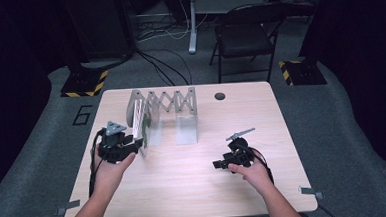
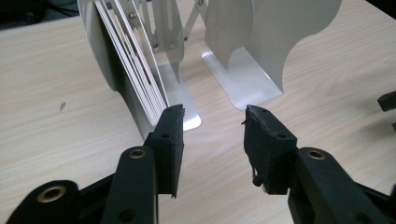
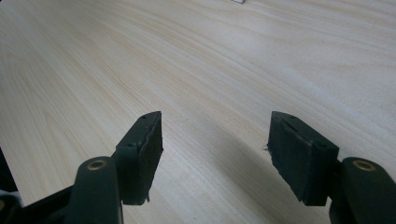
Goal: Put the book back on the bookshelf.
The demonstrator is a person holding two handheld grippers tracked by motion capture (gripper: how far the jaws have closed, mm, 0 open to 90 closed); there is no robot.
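Now the left gripper (image 2: 212, 121), jaws apart, sits just before the bookend rack (image 2: 140, 74); the right gripper (image 3: 215, 140) gapes over bare table (image 3: 187, 56).

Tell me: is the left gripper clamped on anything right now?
No, the left gripper stands open in its own view, its jaws apart over bare table just short of the metal rack.

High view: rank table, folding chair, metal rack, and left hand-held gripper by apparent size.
1. Light wooden table
2. Black folding chair, though it is farther off, so true size is unsure
3. Silver expandable metal rack
4. Black left hand-held gripper
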